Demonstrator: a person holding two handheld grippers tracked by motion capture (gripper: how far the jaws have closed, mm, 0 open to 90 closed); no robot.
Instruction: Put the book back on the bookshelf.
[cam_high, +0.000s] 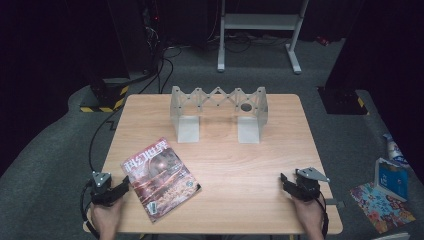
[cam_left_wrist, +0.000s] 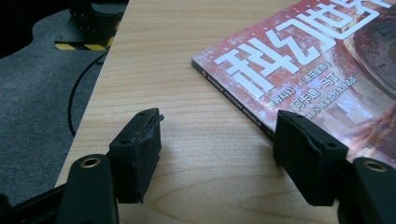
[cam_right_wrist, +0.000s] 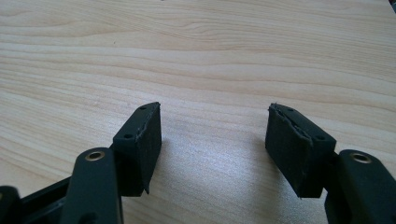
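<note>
Glossy red sci-fi magazine (cam_high: 160, 178), white Chinese title, flat; long axis runs 11-to-5 o'clock. Left gripper (cam_left_wrist: 217, 140) and right gripper (cam_right_wrist: 212, 140) both gape wide, empty.

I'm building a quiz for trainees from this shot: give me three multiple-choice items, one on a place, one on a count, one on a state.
1. Where does the magazine lie on the table?
A. near-left part
B. far-right corner
C. under the rack

2. How many white feet does the clear rack stand on?
A. one
B. two
C. four

3. How is the left gripper?
A. shut on the magazine
B. shut, empty
C. open

Key: 1 A, the high view shows it beside the left gripper; 2 B, two white blocks show under the rack; 3 C, the left gripper view shows its jaws apart at the magazine's edge.
</note>
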